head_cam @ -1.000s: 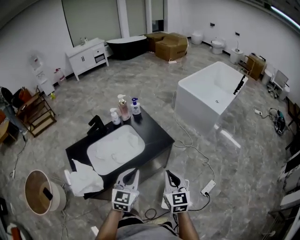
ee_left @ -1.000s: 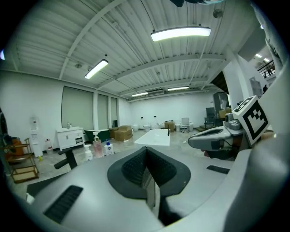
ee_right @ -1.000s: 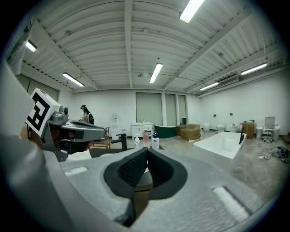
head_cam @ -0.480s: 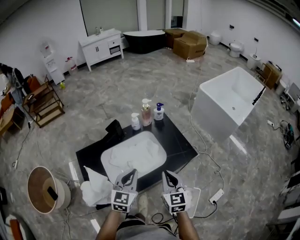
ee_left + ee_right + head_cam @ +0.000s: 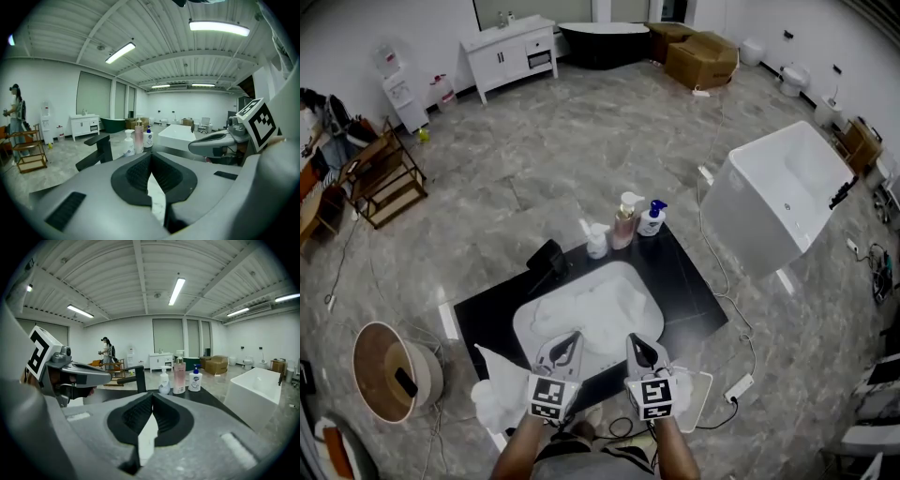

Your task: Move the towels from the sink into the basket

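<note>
White towels (image 5: 598, 312) lie crumpled in the white sink (image 5: 523, 330), which is set in a black counter (image 5: 684, 291). Another white towel (image 5: 495, 392) hangs over the counter's near left corner. The round basket (image 5: 358, 354) stands on the floor to the left with a dark object inside. My left gripper (image 5: 562, 347) and right gripper (image 5: 639, 350) hover side by side over the sink's near edge. Both are shut with nothing held, the pads meeting at the tips in the left gripper (image 5: 151, 157) view and the right gripper (image 5: 152, 397) view.
A black faucet (image 5: 549, 257) and three pump bottles (image 5: 625, 221) stand behind the sink. A white bathtub (image 5: 780, 202) sits to the right, and cables with a power strip (image 5: 739, 385) lie on the floor. A person (image 5: 107, 352) stands far back by a shelf.
Both grippers have advanced, still shut, from short of the counter to the sink's near edge. The sink now sits closer and more central in the head view.
</note>
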A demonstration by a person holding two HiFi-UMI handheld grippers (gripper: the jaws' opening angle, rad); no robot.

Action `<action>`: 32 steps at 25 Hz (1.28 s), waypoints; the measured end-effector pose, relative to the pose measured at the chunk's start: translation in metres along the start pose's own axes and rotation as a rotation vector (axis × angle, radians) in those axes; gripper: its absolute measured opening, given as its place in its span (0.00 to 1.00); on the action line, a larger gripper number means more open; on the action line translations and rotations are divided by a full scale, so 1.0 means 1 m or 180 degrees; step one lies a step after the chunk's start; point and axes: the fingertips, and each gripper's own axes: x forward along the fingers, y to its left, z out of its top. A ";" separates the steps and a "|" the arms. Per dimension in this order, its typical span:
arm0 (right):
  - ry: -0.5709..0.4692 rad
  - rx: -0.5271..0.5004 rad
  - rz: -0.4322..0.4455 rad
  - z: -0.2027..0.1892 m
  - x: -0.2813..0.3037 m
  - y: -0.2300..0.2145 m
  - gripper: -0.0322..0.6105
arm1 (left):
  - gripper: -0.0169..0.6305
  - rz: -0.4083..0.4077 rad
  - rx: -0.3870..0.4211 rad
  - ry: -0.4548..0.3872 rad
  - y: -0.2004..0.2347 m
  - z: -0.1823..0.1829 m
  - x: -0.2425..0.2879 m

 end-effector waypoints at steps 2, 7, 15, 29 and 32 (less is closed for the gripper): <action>0.0087 -0.0009 0.0020 -0.008 0.024 0.001 0.05 | 0.04 -0.0006 -0.0030 0.0067 0.015 -0.013 0.013; 0.0333 -0.0019 0.0049 -0.034 0.080 -0.006 0.05 | 0.04 0.0039 -0.0126 0.0180 0.043 -0.045 0.041; 0.0802 -0.0084 0.0256 -0.082 0.151 -0.010 0.35 | 0.04 0.0109 -0.0251 0.0393 0.071 -0.085 0.065; 0.1894 -0.0173 0.0507 -0.194 0.225 -0.006 0.79 | 0.04 0.0110 -0.0390 0.0628 0.085 -0.123 0.087; 0.2040 -0.0195 0.0528 -0.213 0.232 -0.005 0.83 | 0.04 0.0094 -0.0439 0.0684 0.084 -0.131 0.087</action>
